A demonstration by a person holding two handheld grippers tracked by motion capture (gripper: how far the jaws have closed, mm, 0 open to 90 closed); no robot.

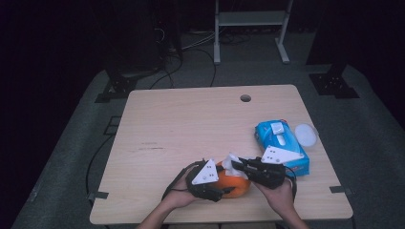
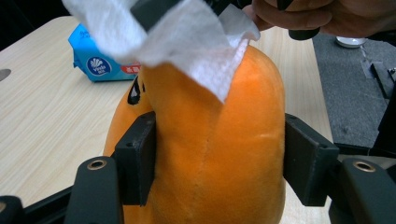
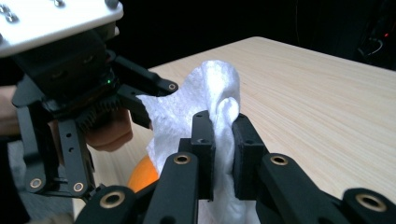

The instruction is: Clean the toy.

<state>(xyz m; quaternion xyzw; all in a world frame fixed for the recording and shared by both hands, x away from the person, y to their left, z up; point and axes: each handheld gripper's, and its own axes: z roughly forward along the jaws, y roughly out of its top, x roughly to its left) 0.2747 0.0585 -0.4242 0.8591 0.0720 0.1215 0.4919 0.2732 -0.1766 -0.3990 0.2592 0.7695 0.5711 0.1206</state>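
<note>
Your left gripper (image 1: 223, 192) clamps the orange plush toy (image 1: 235, 183) between its two black jaws, which press into the soft sides in the left gripper view, where the toy (image 2: 215, 154) stands upright with a dark eye mark near its top edge. Your right gripper (image 1: 237, 163) pinches a white tissue (image 1: 230, 161) tight between its jaws; in the right gripper view the tissue (image 3: 205, 98) bunches up above the closed jaws and drapes down over the toy's top. Both grippers sit close together at the near edge of the wooden table (image 1: 191, 124), your hands coming in from below. Just to the right of your right hand lies a blue pack of wipes (image 1: 282, 143), flat on the table, and a small white round lid (image 1: 305, 134) rests beside it near the table's right edge. A round cable hole (image 1: 245, 98) sits at the far side of the tabletop
</note>
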